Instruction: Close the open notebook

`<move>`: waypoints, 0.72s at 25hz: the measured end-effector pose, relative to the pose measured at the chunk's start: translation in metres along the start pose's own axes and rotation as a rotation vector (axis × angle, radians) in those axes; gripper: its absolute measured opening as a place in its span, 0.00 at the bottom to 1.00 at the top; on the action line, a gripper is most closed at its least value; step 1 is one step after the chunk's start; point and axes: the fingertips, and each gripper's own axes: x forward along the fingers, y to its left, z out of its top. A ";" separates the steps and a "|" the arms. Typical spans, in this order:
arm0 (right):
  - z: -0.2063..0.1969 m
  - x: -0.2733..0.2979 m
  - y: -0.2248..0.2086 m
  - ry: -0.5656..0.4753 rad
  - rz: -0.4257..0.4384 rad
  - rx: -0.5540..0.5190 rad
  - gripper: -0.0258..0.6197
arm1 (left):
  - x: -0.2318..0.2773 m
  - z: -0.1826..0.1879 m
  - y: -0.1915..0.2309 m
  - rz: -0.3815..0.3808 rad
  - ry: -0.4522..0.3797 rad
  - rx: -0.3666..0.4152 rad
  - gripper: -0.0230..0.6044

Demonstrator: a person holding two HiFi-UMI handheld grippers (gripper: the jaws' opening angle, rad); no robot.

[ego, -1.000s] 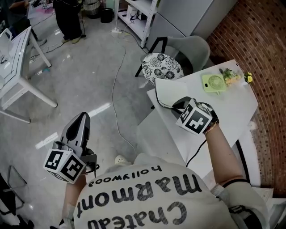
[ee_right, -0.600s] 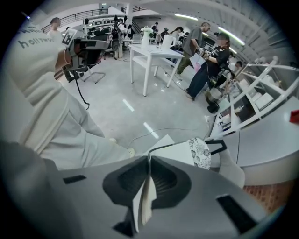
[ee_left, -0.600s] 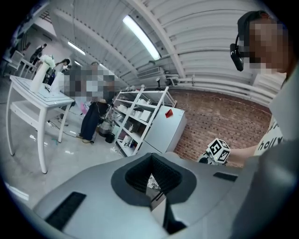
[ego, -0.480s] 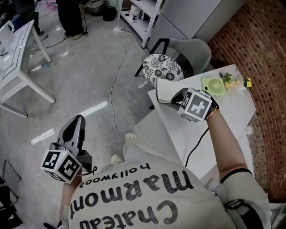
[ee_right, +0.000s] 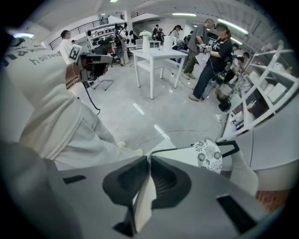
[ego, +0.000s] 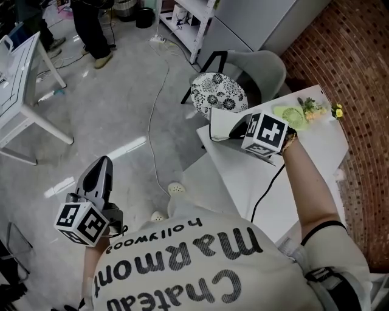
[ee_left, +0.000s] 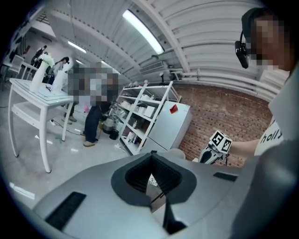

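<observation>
Two handheld tools work one notebook here. The right tool [ego: 234, 129] points steeply down and is clamped on a raised white leaf of the notebook [ego: 220, 123], and the right gripper view shows the sheet pinched between its closed jaws. The notebook sits at the 10 o'clock corner of the single white table [ego: 285, 182], close to two of its edges. Bare tabletop runs off toward 5 o'clock, crossed by one black cord [ego: 262, 195] trailing back from the tool. One green fan [ego: 290, 113] and one small bunch of flowers [ego: 315, 104] lie at 2 o'clock of the right tool, apart from the notebook. One grey chair [ego: 262, 65] with one patterned cushion [ego: 219, 91] stands just beyond the table corner at 12 o'clock, the nearest thing to the raised leaf. The left tool [ee_left: 152, 156] hangs off the table over the grey floor [ego: 109, 115] at 8 o'clock, well apart from the notebook, its jaws together on nothing. One cable [ego: 156, 115] snakes down the floor between the tools. A second white table [ego: 21, 67] stands at 10 o'clock, a person's legs [ego: 91, 27] at 11 o'clock, a white shelf unit [ego: 196, 15] at 12 o'clock, and a brick wall [ego: 361, 85] along 3 o'clock.
</observation>
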 end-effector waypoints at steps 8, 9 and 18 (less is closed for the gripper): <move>0.006 -0.002 -0.025 -0.003 0.030 -0.035 0.08 | 0.036 0.011 -0.011 -0.024 0.012 0.018 0.04; 0.006 -0.001 -0.027 -0.006 0.034 -0.037 0.08 | 0.039 0.013 -0.012 -0.022 0.014 0.020 0.04; 0.006 0.002 -0.045 -0.014 0.125 -0.040 0.08 | 0.051 0.018 -0.006 0.018 0.019 0.024 0.04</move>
